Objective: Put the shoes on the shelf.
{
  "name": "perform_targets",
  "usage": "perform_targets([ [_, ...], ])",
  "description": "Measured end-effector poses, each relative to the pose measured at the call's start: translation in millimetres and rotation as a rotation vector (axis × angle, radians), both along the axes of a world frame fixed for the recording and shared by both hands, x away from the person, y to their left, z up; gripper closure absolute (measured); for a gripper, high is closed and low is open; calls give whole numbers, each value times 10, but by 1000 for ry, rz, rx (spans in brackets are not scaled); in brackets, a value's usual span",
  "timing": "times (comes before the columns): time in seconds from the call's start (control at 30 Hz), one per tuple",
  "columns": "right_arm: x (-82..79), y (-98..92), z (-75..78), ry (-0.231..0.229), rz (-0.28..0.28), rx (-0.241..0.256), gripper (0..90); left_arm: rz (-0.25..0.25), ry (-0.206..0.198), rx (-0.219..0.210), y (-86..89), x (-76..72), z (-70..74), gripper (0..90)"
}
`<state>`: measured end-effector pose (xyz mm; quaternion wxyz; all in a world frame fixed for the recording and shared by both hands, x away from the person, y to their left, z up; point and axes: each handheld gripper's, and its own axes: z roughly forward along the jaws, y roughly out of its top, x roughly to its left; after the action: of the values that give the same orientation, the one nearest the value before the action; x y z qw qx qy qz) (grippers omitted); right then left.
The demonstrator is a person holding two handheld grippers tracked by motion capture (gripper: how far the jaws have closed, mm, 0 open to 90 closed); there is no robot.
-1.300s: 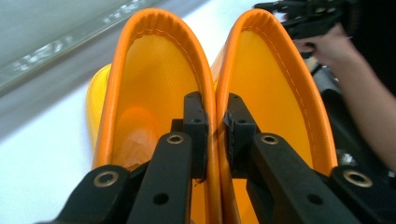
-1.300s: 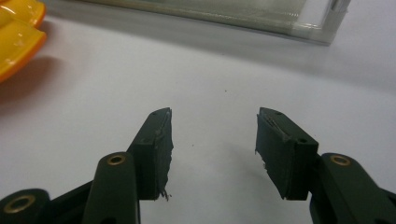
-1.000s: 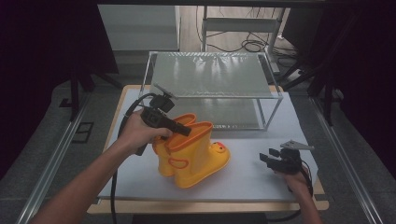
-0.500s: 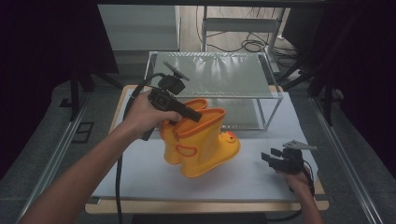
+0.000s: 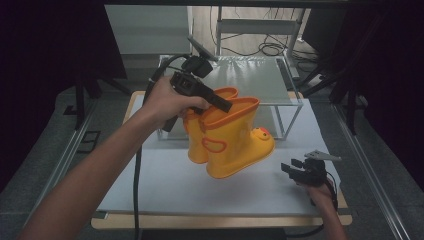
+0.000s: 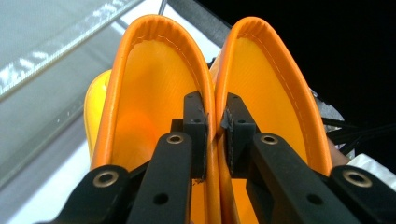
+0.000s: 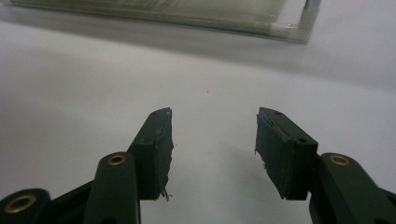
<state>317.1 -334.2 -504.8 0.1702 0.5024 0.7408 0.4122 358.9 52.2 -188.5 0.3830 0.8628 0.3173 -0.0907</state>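
Boots (image 5: 227, 142), a yellow pair with orange rims, are up in the air over the white mat (image 5: 165, 185), toes tipped down and to the right, a duck face on the nearer toe. I've got my left gripper (image 5: 220, 104) clamped on them: in the left gripper view its jaws pinch the two inner rims together, one jaw inside each boot (image 6: 154, 93), the walls pressed flat between the pads (image 6: 195, 126). My left hand (image 5: 167, 102) is wrapped round the handle, with the cable trailing down toward the near edge. Behind the boots, on the far side of the mat, stands a low rack (image 5: 250, 80) with a mesh top. My right gripper (image 5: 292, 170) sits low at the near right corner of the mat, well apart from the boots. In the right gripper view its jaws stand wide apart with bare mat (image 7: 210, 70) between them, gripping nothing, the rack's bottom rail (image 7: 187, 16) at the far edge.
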Motion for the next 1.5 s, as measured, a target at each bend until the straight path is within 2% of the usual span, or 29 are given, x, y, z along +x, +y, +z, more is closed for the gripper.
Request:
perform_targets([
  [0.07,5,-1,-10,0,0,-2,462,-10,-6,-5,-36,11,107,820],
  [0.27,-1,-17,-11,2,-6,4,463,11,-18,-58,-66,119,382,821],
  [0.47,-1,-19,-17,7,-6,1,464,60,-34,-65,-147,292,545,820],
  [0.57,2,-31,-18,1,-11,4,465,108,-38,-66,-163,430,595,821],
  [0.83,-3,-52,-17,-1,-22,9,470,226,-41,-27,-235,818,634,820],
  [1.1,-10,-76,-22,0,-28,14,469,328,-42,-25,-310,1192,609,822],
  [1.37,-18,-152,-14,-3,-60,43,469,434,-54,-8,-316,1467,499,821],
  [1.5,-22,-142,-4,-11,-56,40,468,482,-57,6,-287,1573,405,822],
])
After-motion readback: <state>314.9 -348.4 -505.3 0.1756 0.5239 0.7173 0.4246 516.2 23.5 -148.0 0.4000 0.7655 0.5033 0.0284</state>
